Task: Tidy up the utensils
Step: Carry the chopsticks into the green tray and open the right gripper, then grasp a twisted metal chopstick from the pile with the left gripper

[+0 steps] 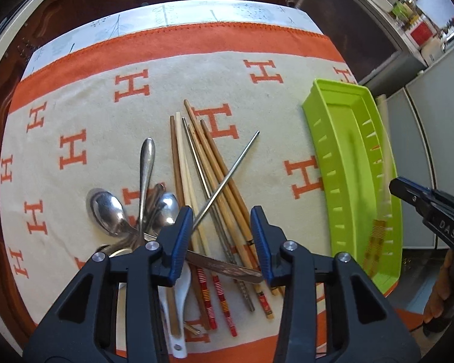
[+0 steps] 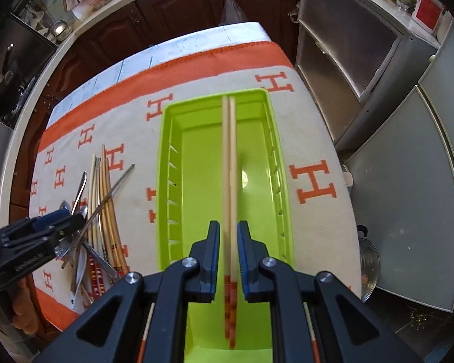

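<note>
Here the right gripper (image 2: pixel 228 236), jaws slightly parted, seemingly releases a chopstick pair (image 2: pixel 229 163) lengthwise over the green tray (image 2: pixel 166 181); the left gripper (image 1: pixel 222 227) gapes above the pile.

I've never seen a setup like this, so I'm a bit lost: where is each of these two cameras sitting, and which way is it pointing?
Left wrist view: sits on the left gripper, looking forward and down along its open fingers at the pile of chopsticks and spoons on the cloth.
Right wrist view: sits on the right gripper, looking down into the green tray; a pair of chopsticks runs between its fingers, slightly blurred.
Shared: tray, pile and cloth show in both, and each view catches the other gripper at its edge.
</note>
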A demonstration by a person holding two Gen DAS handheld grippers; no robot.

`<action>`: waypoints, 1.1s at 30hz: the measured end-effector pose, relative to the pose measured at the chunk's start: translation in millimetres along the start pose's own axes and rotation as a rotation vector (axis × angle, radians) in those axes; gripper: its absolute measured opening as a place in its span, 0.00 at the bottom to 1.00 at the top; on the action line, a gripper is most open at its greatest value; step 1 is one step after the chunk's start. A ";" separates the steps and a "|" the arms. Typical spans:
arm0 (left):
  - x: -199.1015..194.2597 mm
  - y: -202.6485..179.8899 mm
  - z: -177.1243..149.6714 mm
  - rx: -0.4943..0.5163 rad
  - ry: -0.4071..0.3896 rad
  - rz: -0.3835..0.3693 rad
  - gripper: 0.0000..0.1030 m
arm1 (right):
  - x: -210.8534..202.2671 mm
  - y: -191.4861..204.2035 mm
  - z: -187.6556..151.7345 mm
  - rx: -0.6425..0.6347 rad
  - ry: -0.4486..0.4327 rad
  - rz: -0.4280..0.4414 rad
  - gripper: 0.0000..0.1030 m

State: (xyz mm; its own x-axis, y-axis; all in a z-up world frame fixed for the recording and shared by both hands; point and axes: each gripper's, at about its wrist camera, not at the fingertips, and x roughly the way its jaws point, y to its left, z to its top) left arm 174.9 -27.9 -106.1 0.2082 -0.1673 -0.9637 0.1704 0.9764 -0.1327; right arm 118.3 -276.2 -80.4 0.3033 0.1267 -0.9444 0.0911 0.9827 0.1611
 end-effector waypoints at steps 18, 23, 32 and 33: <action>32.0 4.8 -9.5 0.154 0.037 0.102 0.20 | 7.1 6.8 -37.5 0.022 -0.014 0.102 0.13; 36.4 2.9 -13.6 0.171 0.027 0.125 0.12 | 12.2 -0.2 -45.1 0.052 0.000 0.121 0.13; 28.9 6.7 -15.8 0.113 0.015 0.089 0.00 | 11.6 -9.2 -56.4 0.096 -0.001 0.146 0.13; 25.5 7.7 -17.0 0.096 0.016 0.072 0.00 | 10.7 -10.4 -57.5 0.101 -0.003 0.151 0.13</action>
State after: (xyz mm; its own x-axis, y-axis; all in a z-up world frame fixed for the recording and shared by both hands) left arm 165.2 -22.3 -135.7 0.2074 -0.0944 -0.9737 0.2476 0.9680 -0.0410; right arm 66.0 -277.3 -108.6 0.3237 0.2711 -0.9065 0.1388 0.9341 0.3289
